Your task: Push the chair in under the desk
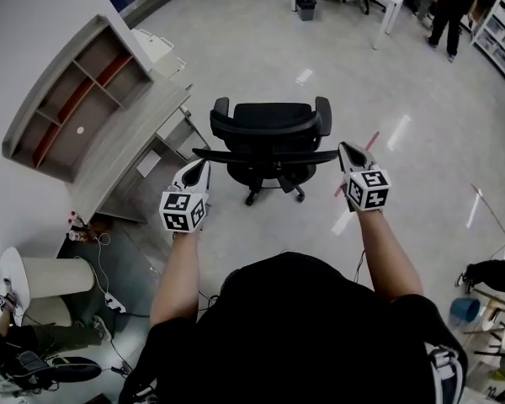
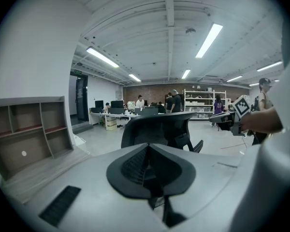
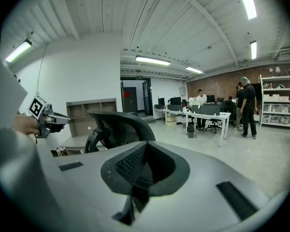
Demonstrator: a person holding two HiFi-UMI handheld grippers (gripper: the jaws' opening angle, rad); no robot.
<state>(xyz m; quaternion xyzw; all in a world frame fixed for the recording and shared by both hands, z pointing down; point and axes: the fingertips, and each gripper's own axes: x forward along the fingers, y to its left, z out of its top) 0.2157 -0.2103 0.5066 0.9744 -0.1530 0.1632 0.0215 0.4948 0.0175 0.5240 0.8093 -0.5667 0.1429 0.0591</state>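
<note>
the left tongs (image 1: 204, 167) and right tongs (image 1: 345, 150) were shut and empty, at either end of the backrest of the black mesh office chair (image 1: 269, 129); contact was unclear. the chair stood off the front edge of the grey wooden table (image 1: 126, 137), not under it. the push looked barely begun; next it needed steering left into the table's opening.
</note>
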